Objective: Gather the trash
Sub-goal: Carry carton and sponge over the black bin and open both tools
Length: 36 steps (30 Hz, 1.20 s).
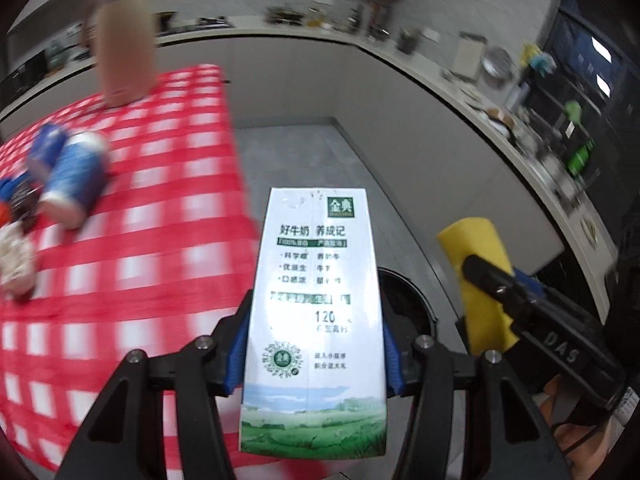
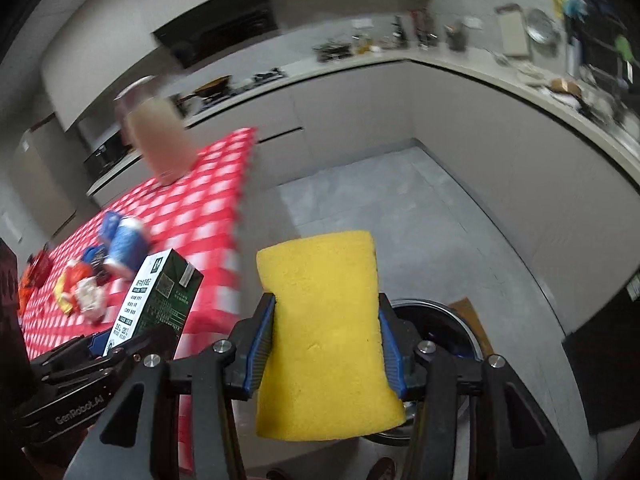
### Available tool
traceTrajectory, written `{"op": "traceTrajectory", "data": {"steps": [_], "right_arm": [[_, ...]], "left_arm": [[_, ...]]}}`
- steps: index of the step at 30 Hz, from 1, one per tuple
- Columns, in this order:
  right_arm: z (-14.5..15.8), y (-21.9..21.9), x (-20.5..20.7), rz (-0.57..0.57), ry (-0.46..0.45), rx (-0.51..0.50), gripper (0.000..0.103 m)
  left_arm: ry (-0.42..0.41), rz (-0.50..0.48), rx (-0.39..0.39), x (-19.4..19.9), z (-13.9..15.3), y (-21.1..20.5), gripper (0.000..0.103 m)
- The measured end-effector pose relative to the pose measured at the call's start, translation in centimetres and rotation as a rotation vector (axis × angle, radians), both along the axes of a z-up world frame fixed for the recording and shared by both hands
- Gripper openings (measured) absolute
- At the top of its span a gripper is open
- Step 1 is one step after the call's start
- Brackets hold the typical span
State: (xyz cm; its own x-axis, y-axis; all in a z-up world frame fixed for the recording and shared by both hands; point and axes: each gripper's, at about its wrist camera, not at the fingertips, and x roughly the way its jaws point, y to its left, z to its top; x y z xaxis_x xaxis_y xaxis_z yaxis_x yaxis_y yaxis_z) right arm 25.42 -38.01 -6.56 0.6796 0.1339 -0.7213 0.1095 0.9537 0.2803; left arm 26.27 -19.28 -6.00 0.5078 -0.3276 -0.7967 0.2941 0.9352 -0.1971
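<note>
**Both grippers loaded, beside the table edge, bin below**

Left gripper (image 1: 314, 354): jaws part-way open, blue pads pressed on both long sides of a milk carton (image 1: 316, 320). Carton stands upright between the fingers, white face with green print toward the camera, meadow picture at its lower end. In the right wrist view the same carton (image 2: 160, 296) shows its dark green side, at lower left.

Right gripper (image 2: 326, 350): jaws part-way open, clamped on a yellow sponge (image 2: 324, 332), which bulges past the pads above and below. From the left wrist view the sponge (image 1: 476, 256) sits to the right of the carton, near it but apart.

Bin (image 2: 436, 320): dark round opening with a metal rim, on the grey floor, partly hidden behind the sponge; in the left wrist view its rim (image 1: 408, 292) shows just behind the carton.

Table with red-and-white checked cloth (image 1: 152, 240) lies to the left of both grippers. On it: a blue and white cup (image 1: 74, 178) lying on its side, a cluster of wrappers (image 2: 80, 288) near it, and a tall beige jug (image 1: 126, 52) standing further back. All blurred; wrapper details not readable.

Kitchen counter (image 2: 460, 60) runs along the far wall, cluttered
</note>
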Motion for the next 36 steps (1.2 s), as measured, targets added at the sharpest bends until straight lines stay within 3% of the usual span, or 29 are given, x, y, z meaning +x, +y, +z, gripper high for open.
{"op": "traceTrajectory", "data": {"steps": [6, 12, 17, 20, 27, 36], "right_arm": [[-4.6, -5.5, -0.2, -0.070, 0.104, 0.036, 0.051], [-8.7, -7.6, 1.3, -0.048, 0.190, 0.065, 0.051], [-10.5, -8.3, 2.7, -0.043, 0.233, 0.060, 0.059], [-11.2, -8.7, 3.3, -0.045, 0.243, 0.061, 0.066], [-10.3, -9.4, 3.8, -0.065, 0.215, 0.063, 0.066], [-4.8, -6.5, 3.6, -0.010, 0.091, 0.065, 0.066]], "left_arm": [[0.119, -0.083, 0.052, 1.1, -4.1, -6.1, 0.055], [0.223, -0.065, 0.113, 2.7, -8.3, -8.7, 0.056], [0.254, -0.035, 0.155, 3.8, -10.2, -9.4, 0.057], [0.264, -0.028, 0.177, 4.3, -10.8, -10.3, 0.067], [0.185, 0.010, 0.175, 4.3, -8.0, -10.1, 0.071], [0.057, 0.087, 0.122, 3.0, -1.5, -5.0, 0.071]]}}
